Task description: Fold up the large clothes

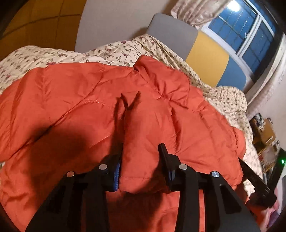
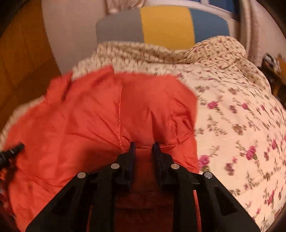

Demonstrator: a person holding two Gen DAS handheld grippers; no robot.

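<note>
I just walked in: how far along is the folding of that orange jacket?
Early, it seems. The orange jacket lies rumpled on the floral quilt, no neat fold visible. In hand: the left gripper and right gripper each have a bunch of its fabric between their fingers. The folding itself remains.

One orange padded jacket [image 1: 100, 110] lies spread on one floral quilt [image 1: 230, 105]. Two grippers work over the jacket: the left gripper [image 1: 141, 151] and the right gripper [image 2: 143, 145], each with two black fingers. Behind the jacket stands one headboard [image 2: 160, 25] made of three colour panels: one grey, one yellow, one blue. Beyond the headboard, on the jacket's far side, there is one window [image 1: 250, 30] and one curtain [image 1: 193, 10].
</note>
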